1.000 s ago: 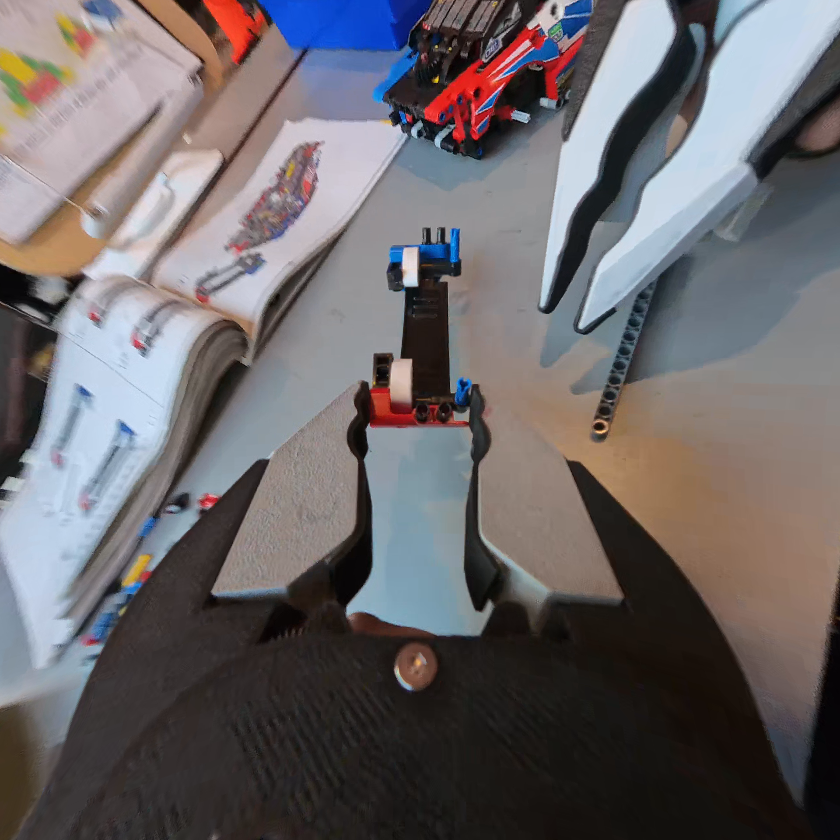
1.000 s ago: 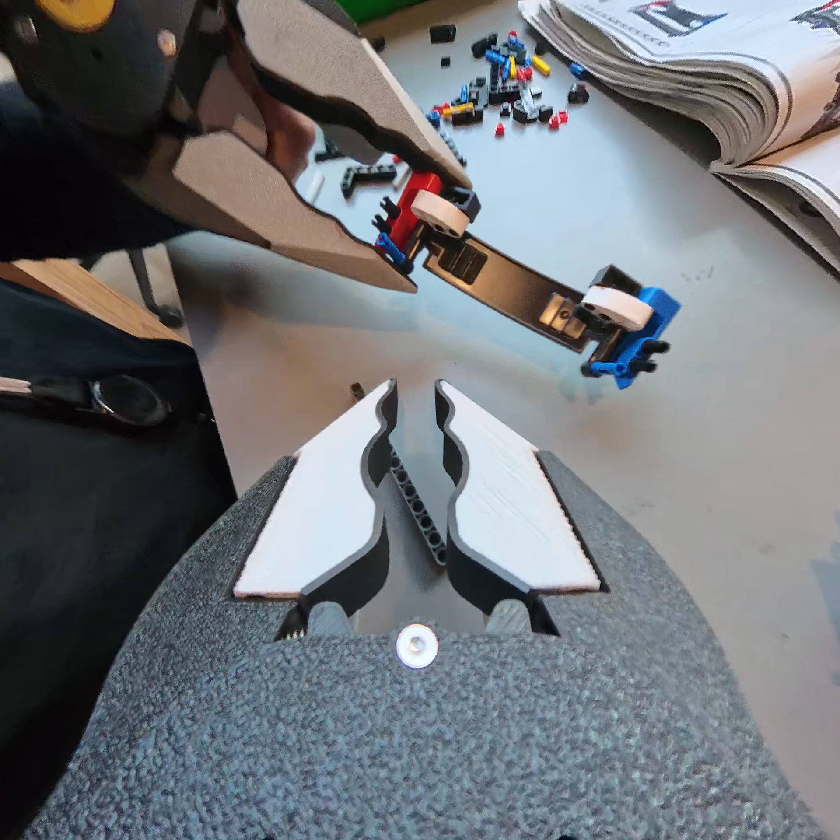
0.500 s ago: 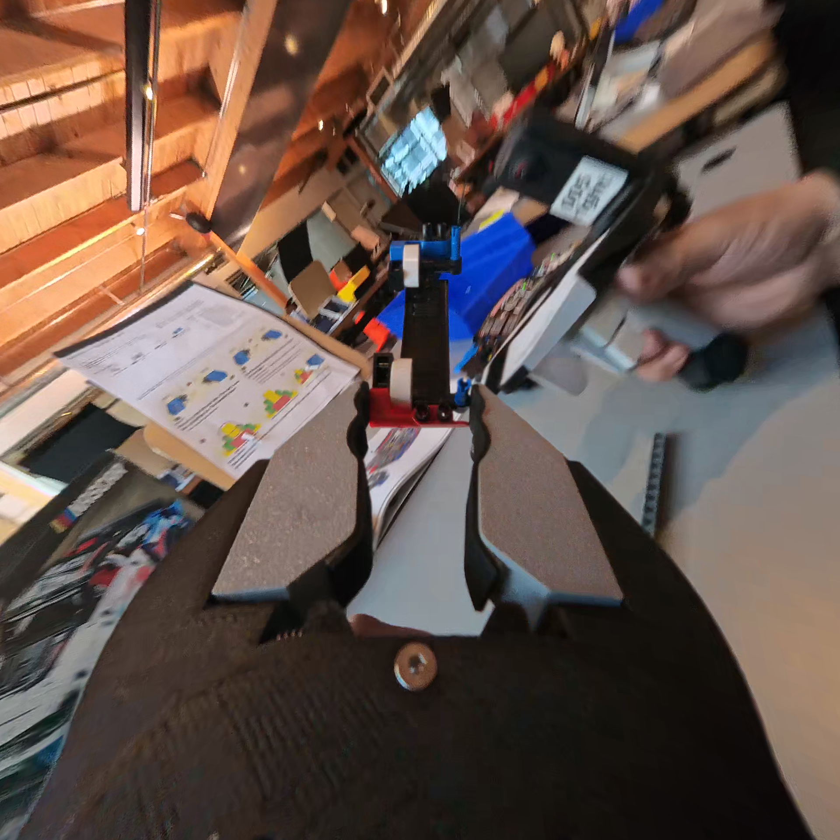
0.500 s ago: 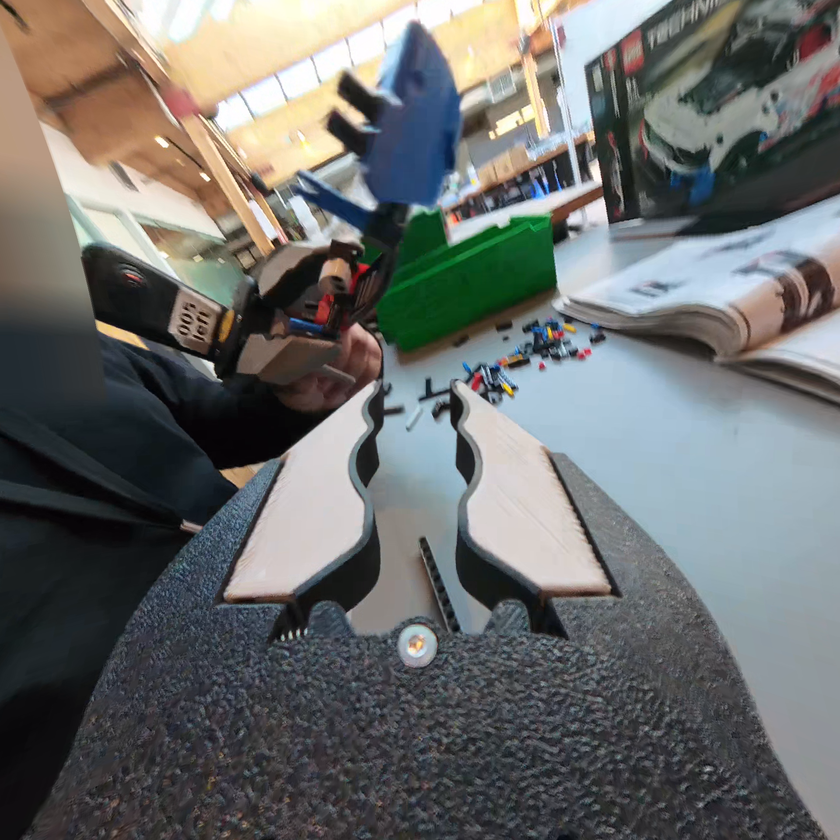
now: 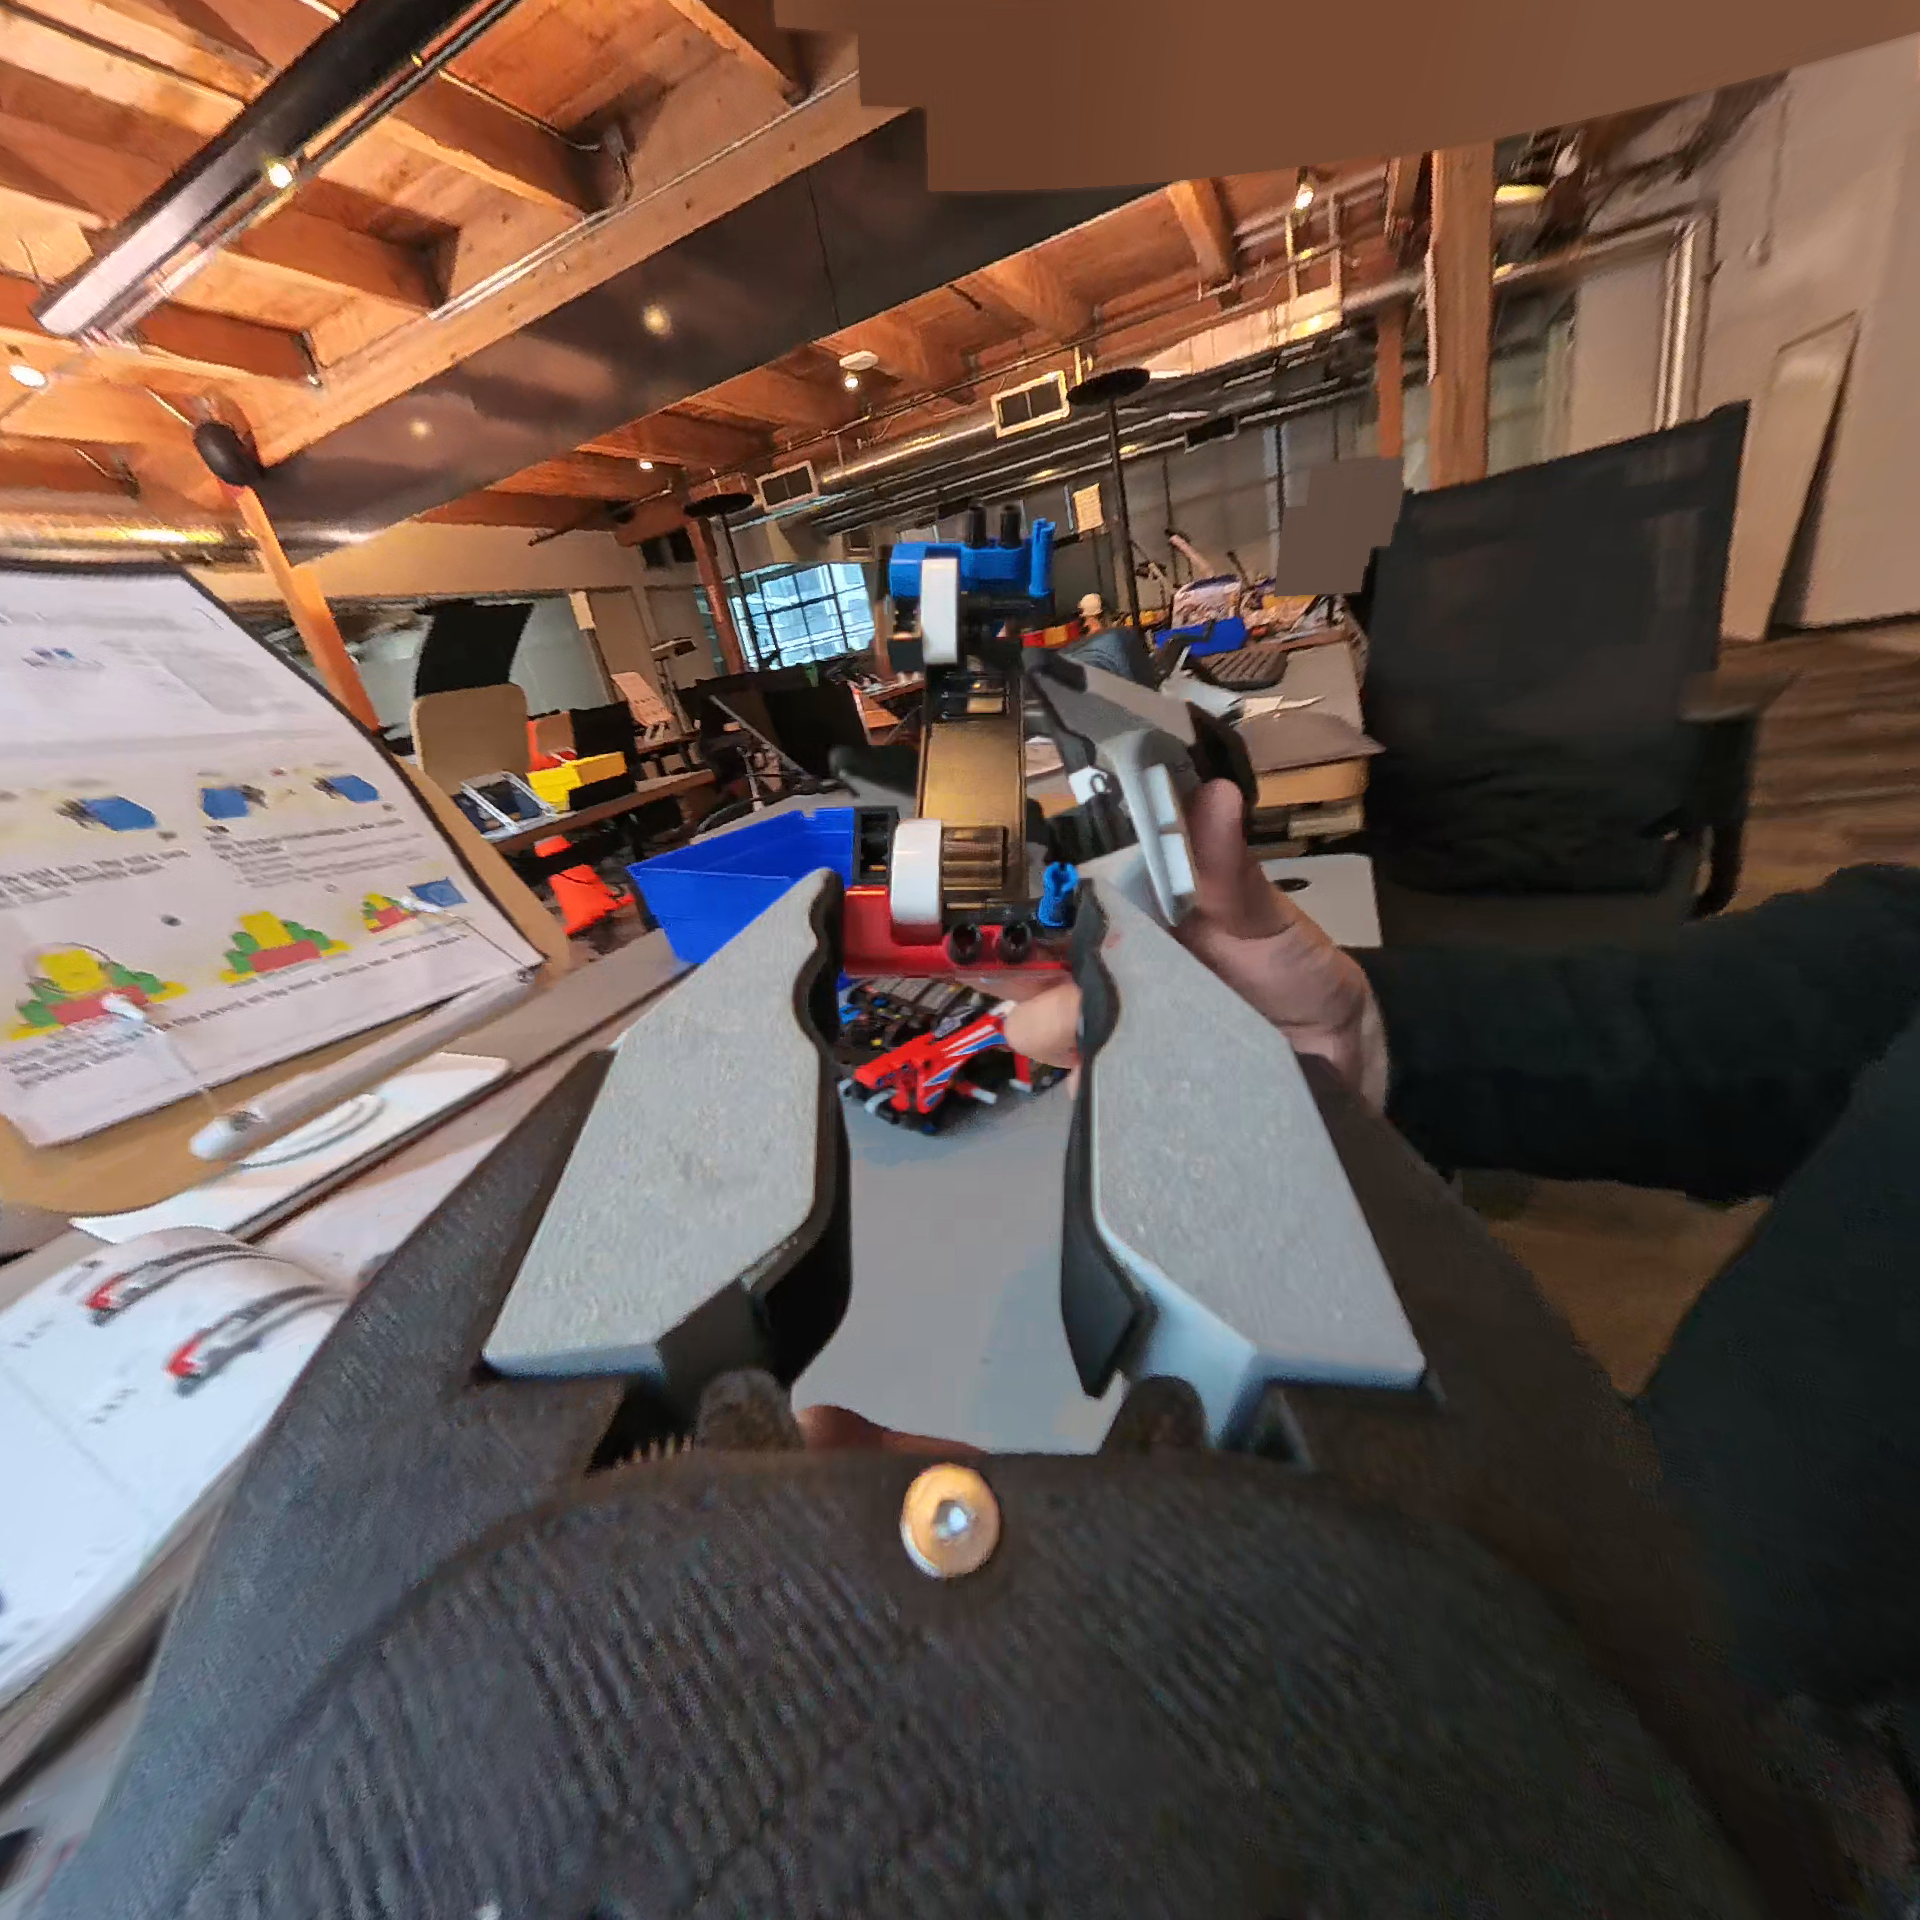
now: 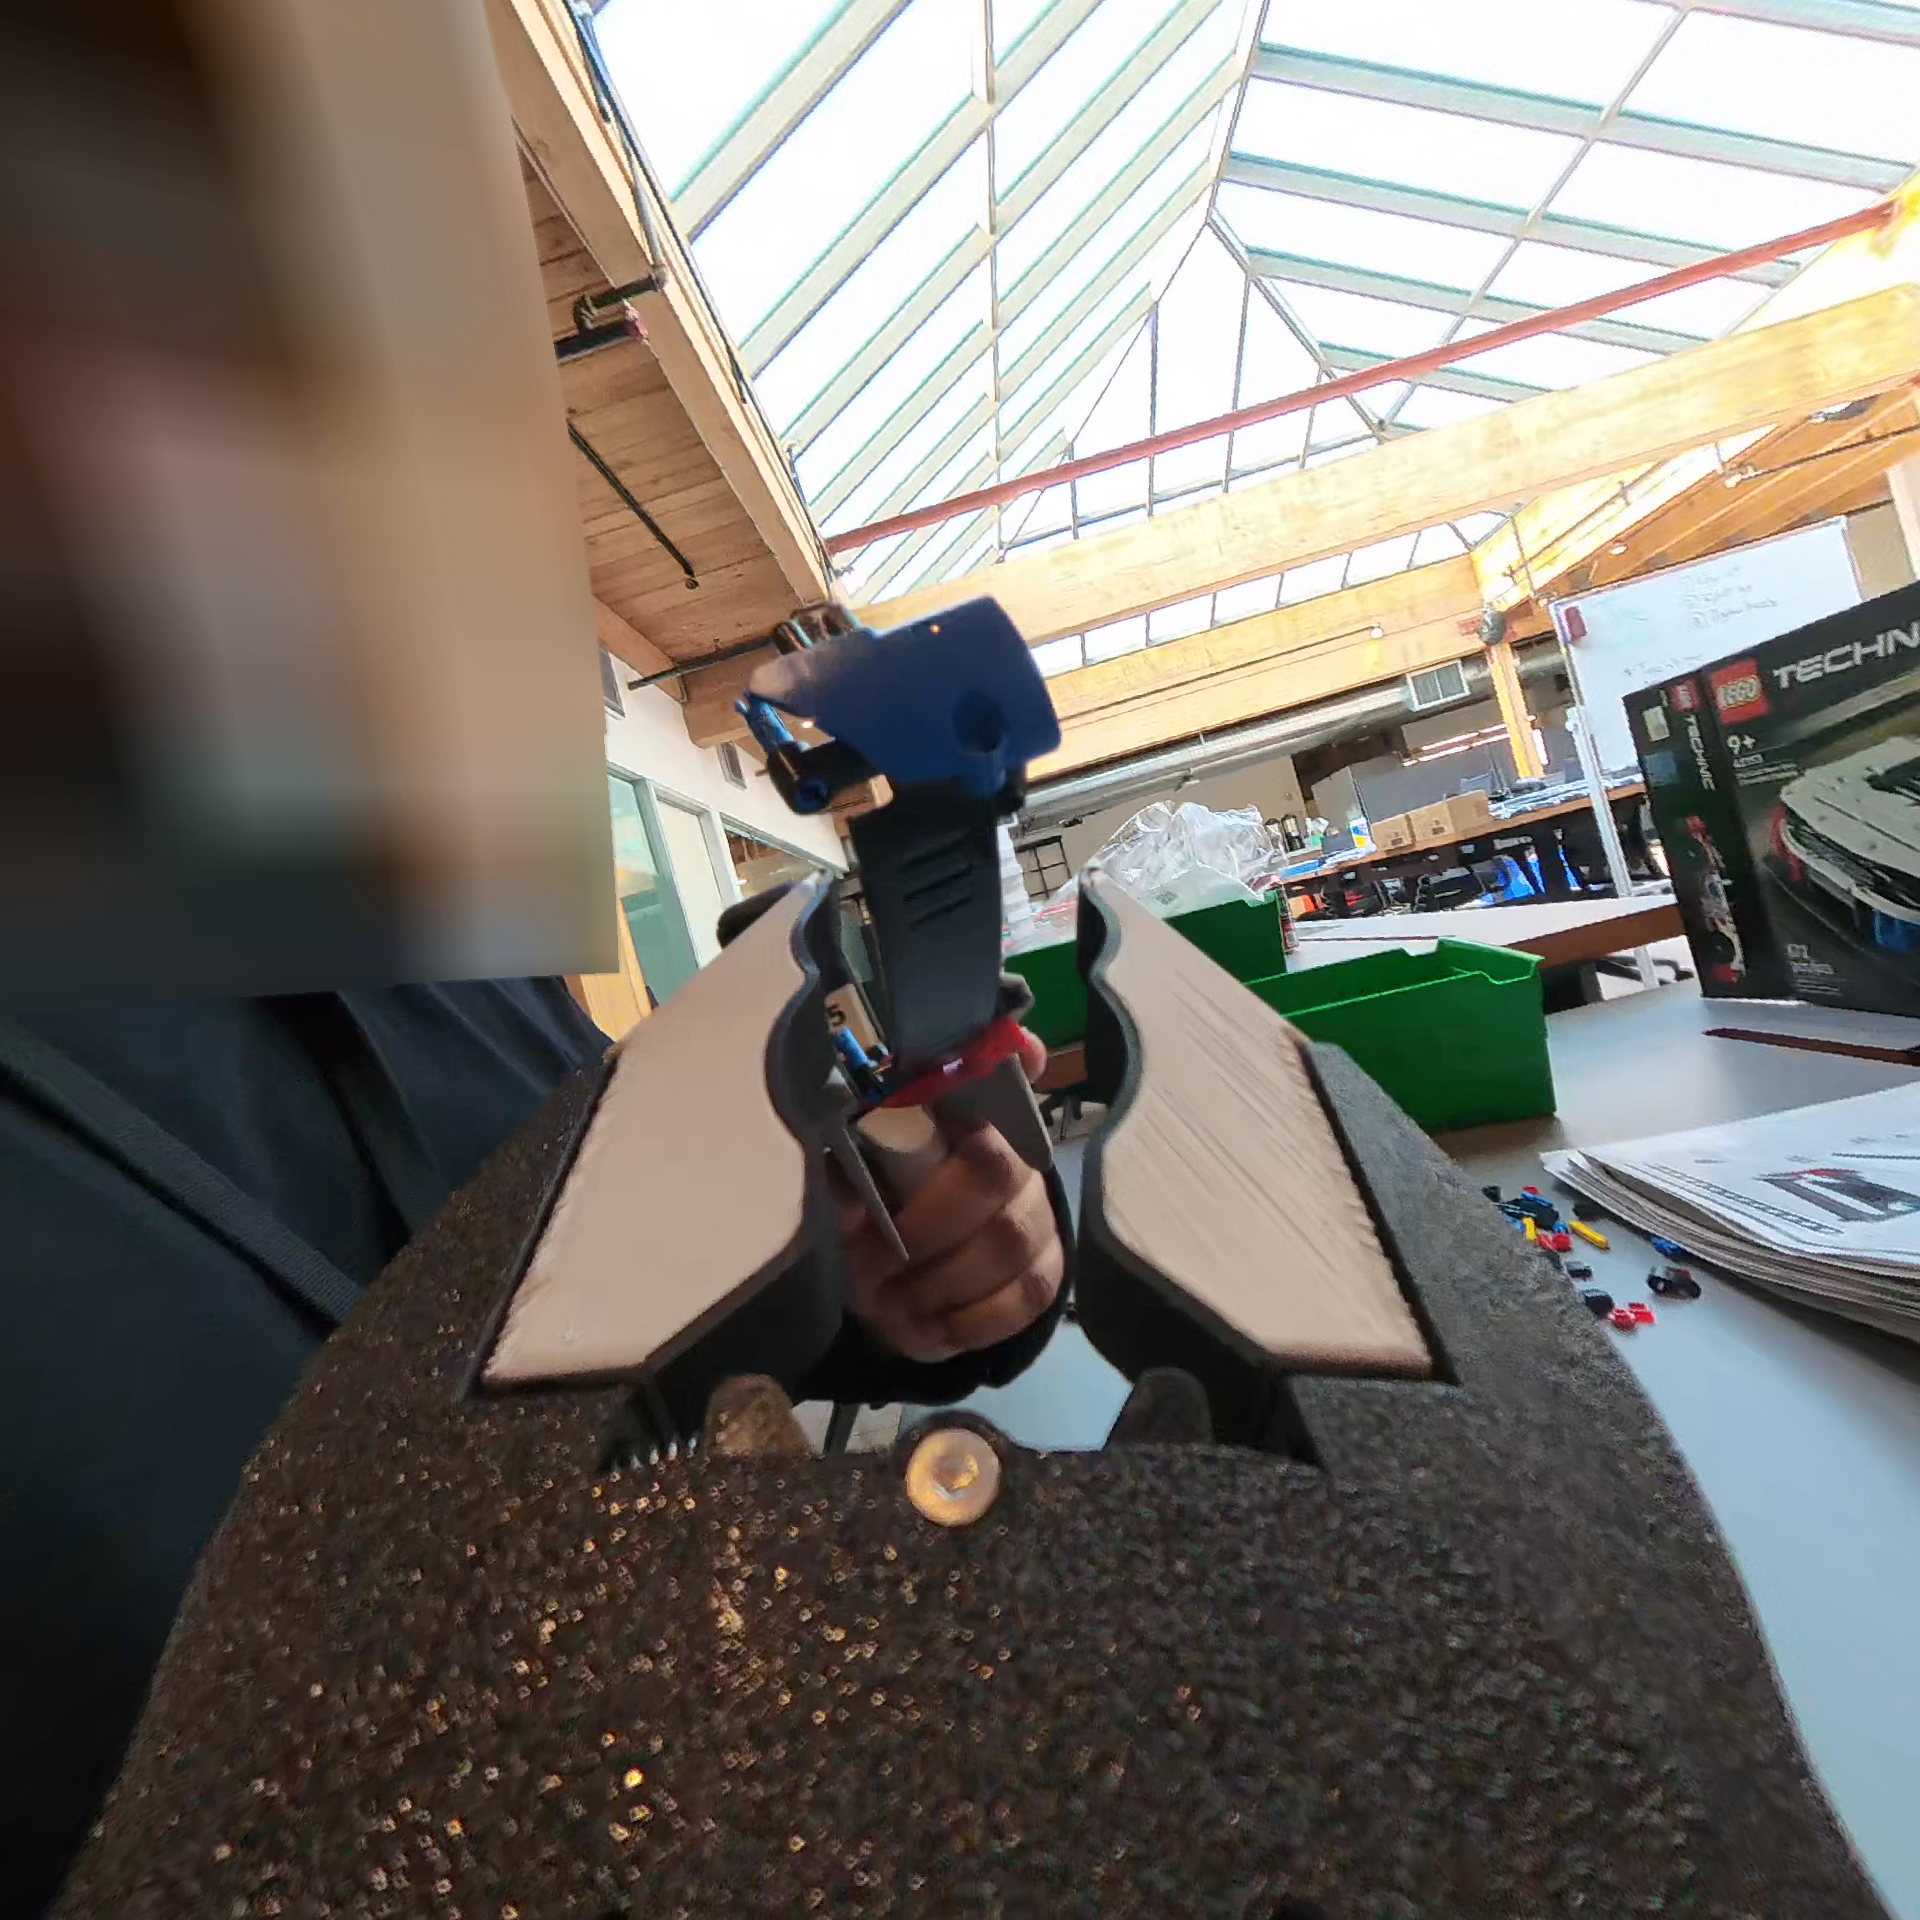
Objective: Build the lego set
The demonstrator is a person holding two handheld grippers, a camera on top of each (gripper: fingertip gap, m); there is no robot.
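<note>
Judging by the scattered small loose bricks on the grey table, much is left. A long black sub-assembly, red-based with white wheels and a blue top, is pinched upright in the left gripper. The right gripper is held parted and empty, its fingers either side of that piece.

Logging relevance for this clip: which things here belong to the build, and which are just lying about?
In use:
- left claw gripping the black sub-assembly
- right claw, open beside it
- open instruction book
- loose pieces

Lying about:
- green bins
- blue bin
- set box
- finished red car
</note>
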